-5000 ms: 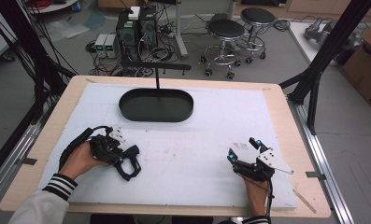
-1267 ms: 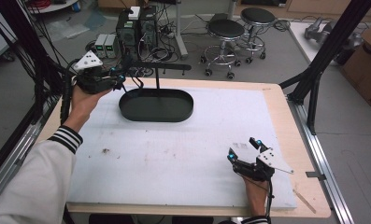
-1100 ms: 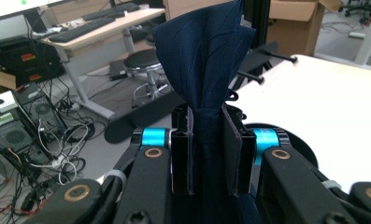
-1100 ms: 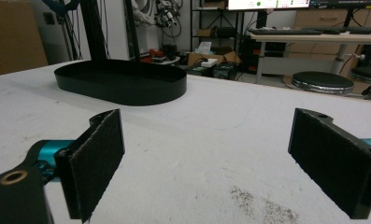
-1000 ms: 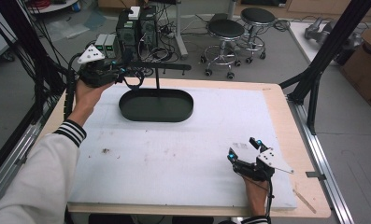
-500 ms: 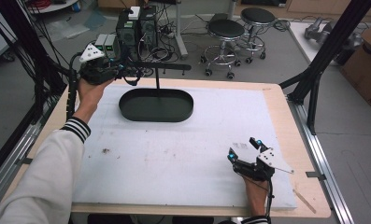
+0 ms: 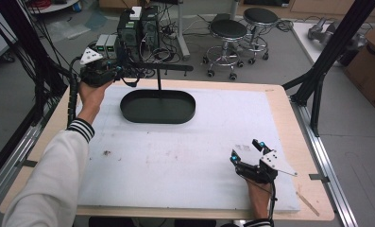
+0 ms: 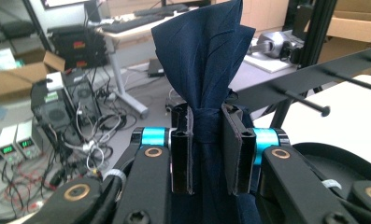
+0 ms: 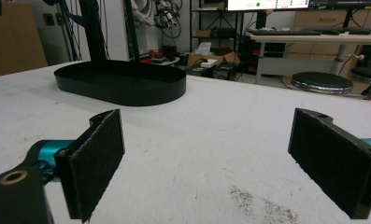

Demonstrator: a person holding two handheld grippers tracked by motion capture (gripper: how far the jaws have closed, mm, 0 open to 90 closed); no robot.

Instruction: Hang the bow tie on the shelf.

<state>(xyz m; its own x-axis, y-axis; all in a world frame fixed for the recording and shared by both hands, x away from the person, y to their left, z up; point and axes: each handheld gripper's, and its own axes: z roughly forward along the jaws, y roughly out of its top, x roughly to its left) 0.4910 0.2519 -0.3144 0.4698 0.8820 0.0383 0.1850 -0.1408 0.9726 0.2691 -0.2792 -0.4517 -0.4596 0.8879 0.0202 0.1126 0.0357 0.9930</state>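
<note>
I've got the left gripper (image 7: 110, 72) clamped on the navy cloth (image 8: 206, 70) up by the rack's pegs (image 8: 309, 100), not hung yet; right gripper (image 7: 249, 153) idle, jaws wide, on the table (image 7: 185, 156).

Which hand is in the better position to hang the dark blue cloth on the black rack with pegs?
Left. The left gripper is shut on the dark blue cloth, right beside the rack. The right gripper rests open on the table, far from it.

Grey floor, 2 black stools (image 7: 244, 28), cardboard box (image 7: 370, 66), cabled electronics (image 7: 138, 28) behind wooden-edged table (image 7: 289, 101).
</note>
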